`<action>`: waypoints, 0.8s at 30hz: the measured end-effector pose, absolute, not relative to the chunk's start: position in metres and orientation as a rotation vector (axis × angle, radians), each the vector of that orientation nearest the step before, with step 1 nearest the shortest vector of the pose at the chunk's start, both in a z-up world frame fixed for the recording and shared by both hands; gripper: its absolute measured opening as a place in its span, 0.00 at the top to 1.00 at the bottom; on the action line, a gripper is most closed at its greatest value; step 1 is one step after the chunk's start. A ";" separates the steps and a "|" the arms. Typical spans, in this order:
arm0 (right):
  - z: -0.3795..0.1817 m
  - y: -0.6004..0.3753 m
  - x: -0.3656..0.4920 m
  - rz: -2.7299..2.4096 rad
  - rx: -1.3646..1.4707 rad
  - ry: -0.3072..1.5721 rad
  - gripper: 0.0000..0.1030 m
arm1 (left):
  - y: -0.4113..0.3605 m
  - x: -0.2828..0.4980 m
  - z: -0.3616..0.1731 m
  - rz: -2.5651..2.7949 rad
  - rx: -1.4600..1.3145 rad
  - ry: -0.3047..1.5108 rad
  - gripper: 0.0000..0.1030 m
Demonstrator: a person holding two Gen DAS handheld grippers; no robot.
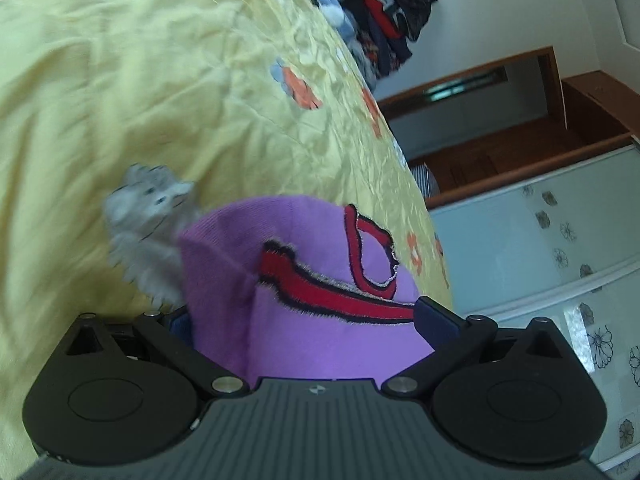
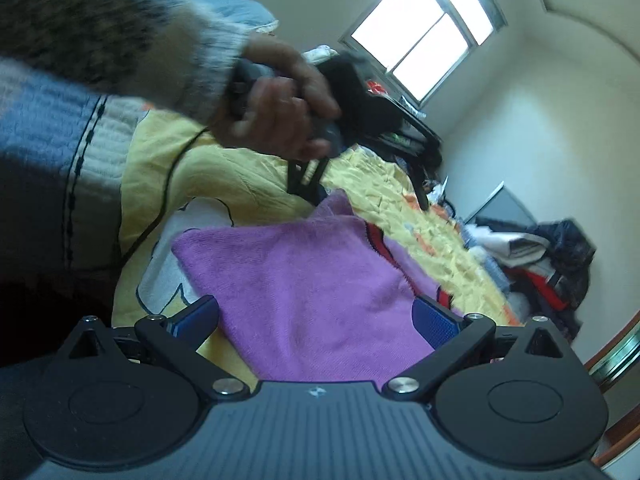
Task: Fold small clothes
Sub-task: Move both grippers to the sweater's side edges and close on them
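A yellow flowered bedspread (image 1: 120,80), a bright window (image 2: 420,36) and a wooden doorway (image 1: 520,100).

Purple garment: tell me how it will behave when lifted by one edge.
The purple garment is probably floppy: it creases between the open fingers of the left gripper. Its fuzzy nap suggests it grips rather than slips. Likely light, since it lies thin on the yellow bedspread.

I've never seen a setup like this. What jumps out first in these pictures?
The bright purple fleece garment with red-and-black trim fills the middle of both views, lying on a crinkled yellow floral bedspread. Wide-spread left tongs and right tongs frame it. In the right view, a hand in a fuzzy grey sleeve grips the other tool above.
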State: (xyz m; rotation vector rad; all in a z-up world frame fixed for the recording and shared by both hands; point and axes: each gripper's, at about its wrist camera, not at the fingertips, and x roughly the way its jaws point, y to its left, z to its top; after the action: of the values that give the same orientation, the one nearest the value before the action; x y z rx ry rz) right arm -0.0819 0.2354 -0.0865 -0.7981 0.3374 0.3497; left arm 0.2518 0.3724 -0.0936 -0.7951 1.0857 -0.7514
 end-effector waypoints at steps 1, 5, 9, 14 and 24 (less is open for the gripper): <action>-0.089 0.241 -0.084 0.349 -0.834 0.325 0.00 | 0.368 0.257 -0.094 -0.764 -0.795 1.097 0.00; -0.101 0.259 -0.094 0.380 -0.966 0.276 0.00 | 0.363 0.266 -0.096 -0.756 -0.809 1.123 0.09; -0.099 0.269 -0.090 0.430 -0.942 0.309 0.03 | 0.374 0.270 -0.108 -0.700 -0.840 1.153 0.54; -0.091 0.267 -0.070 0.478 -0.812 0.421 0.43 | 0.388 0.268 -0.118 -0.652 -0.863 1.171 0.85; -0.089 0.261 -0.041 0.438 -0.737 0.478 0.95 | 0.372 0.265 -0.100 -0.578 -0.711 1.168 0.92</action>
State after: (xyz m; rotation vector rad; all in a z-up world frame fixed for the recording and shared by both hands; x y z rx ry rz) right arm -0.0414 0.2614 -0.0887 -0.7372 0.4784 0.4383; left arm 0.2647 0.3722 -0.0998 -0.7113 1.1682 -0.5777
